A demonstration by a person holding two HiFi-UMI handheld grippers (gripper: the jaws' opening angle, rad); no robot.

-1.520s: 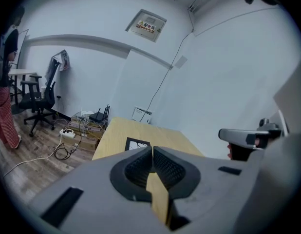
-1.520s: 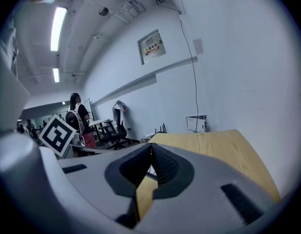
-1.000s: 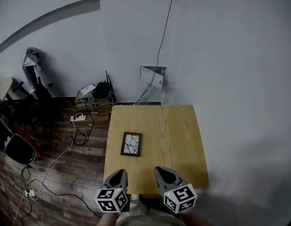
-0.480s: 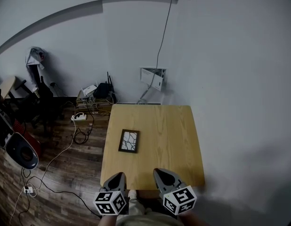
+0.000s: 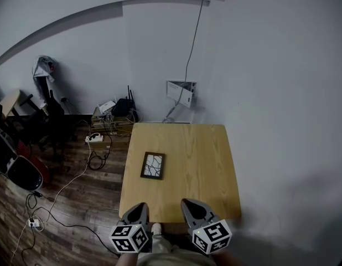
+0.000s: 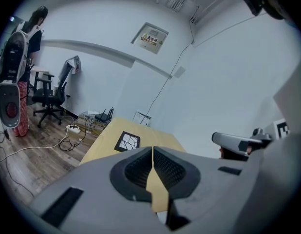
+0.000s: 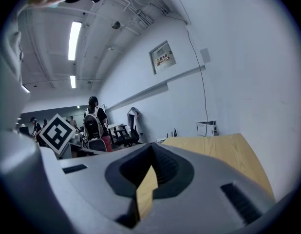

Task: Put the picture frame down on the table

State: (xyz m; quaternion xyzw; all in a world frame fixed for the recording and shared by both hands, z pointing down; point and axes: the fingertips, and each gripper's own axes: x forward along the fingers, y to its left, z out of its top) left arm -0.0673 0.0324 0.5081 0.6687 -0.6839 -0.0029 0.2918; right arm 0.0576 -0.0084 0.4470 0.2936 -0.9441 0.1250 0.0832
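Note:
A small dark picture frame with a white cracked pattern lies flat on the left half of the light wooden table. The left gripper view shows the picture frame on the table ahead. Both grippers hover at the table's near edge, well short of the frame. My left gripper is shut with nothing in it, jaws touching. My right gripper is shut and empty too, and it faces the table and the white wall.
Left of the table, on the wooden floor, lie cables and a power strip, with routers on a low shelf. Office chairs stand further left. A white box leans against the wall behind the table. A person with a backpack stands far off.
The head view has shifted slightly, so the table and frame sit a little differently in the picture. Both grippers stay shut at the near edge. The frame has not moved.

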